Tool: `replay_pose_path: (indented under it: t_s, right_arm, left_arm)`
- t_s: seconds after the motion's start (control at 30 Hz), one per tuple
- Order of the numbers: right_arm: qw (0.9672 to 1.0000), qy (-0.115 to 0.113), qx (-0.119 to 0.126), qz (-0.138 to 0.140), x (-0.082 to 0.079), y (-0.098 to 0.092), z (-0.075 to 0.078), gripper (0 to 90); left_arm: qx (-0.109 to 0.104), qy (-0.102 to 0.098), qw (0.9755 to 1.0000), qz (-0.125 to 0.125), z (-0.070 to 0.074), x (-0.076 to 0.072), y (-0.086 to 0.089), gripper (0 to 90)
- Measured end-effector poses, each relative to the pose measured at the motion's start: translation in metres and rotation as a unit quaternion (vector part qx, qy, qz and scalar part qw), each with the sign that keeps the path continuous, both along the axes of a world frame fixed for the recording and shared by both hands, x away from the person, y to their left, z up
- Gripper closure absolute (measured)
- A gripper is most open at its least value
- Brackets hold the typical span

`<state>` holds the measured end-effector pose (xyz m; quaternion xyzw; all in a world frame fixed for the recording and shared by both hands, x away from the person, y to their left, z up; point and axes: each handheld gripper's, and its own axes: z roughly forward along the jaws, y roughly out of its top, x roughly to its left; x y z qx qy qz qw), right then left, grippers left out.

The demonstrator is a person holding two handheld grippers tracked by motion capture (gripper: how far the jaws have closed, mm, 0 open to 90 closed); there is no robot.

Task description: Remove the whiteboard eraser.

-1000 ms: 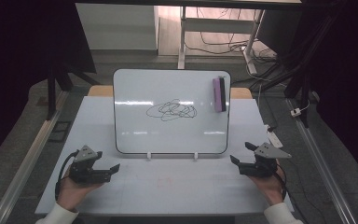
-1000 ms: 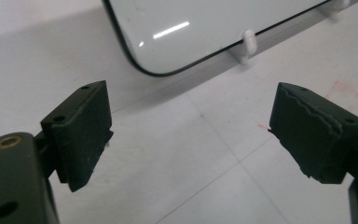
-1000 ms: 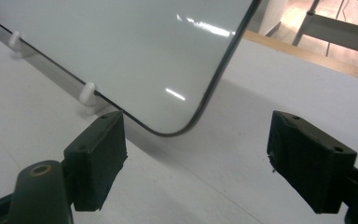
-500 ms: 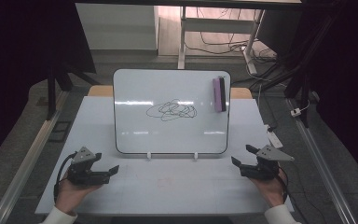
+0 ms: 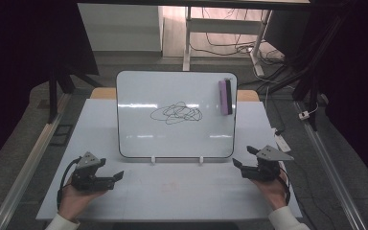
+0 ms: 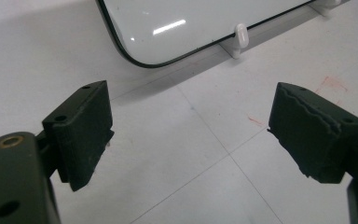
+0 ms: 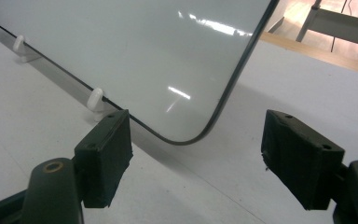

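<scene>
White table [image 5: 182, 191] bearing a scribbled whiteboard [image 5: 175, 134] with eraser [image 5: 225, 97]; left gripper [image 5: 112, 178] and right gripper [image 5: 242, 165] flank it, jaws spread, empty.

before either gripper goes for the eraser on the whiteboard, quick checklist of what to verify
1. Left gripper open and holding nothing: ok.
2. Right gripper open and holding nothing: ok.
3. Eraser in place near the whiteboard's upper right corner: ok.
4. Whiteboard propped on both white clips: ok.
5. Scribble there to wipe: ok.
6. Whether the eraser pulls off easily: cannot tell.
</scene>
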<state>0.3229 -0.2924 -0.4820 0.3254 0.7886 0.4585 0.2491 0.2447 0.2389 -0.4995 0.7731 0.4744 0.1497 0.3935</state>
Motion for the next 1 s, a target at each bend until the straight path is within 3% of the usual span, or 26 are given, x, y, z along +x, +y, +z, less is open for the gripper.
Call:
replay_pose_path:
  t_s: [0.53,0.77,0.87,1.0]
  right_arm:
    - [0.9996,-0.021,0.008,-0.019,0.002,0.011,0.028,25.4]
    - [0.9986,-0.043,0.012,-0.029,0.016,0.027,0.056,26.2]
    - [0.9977,-0.057,0.008,-0.036,0.026,0.039,0.075,27.7]
    - [0.997,-0.062,0.013,-0.045,0.036,0.045,0.086,28.4]
  left_arm:
    - [0.005,0.002,1.0,0.002,0.0,0.01,-0.006,15.1]
    - [0.004,0.001,1.0,0.0,-0.001,0.011,-0.005,15.1]
    - [0.003,0.002,1.0,0.002,-0.001,0.01,-0.004,15.0]
    - [0.003,0.003,1.0,0.001,-0.002,0.011,-0.005,15.0]
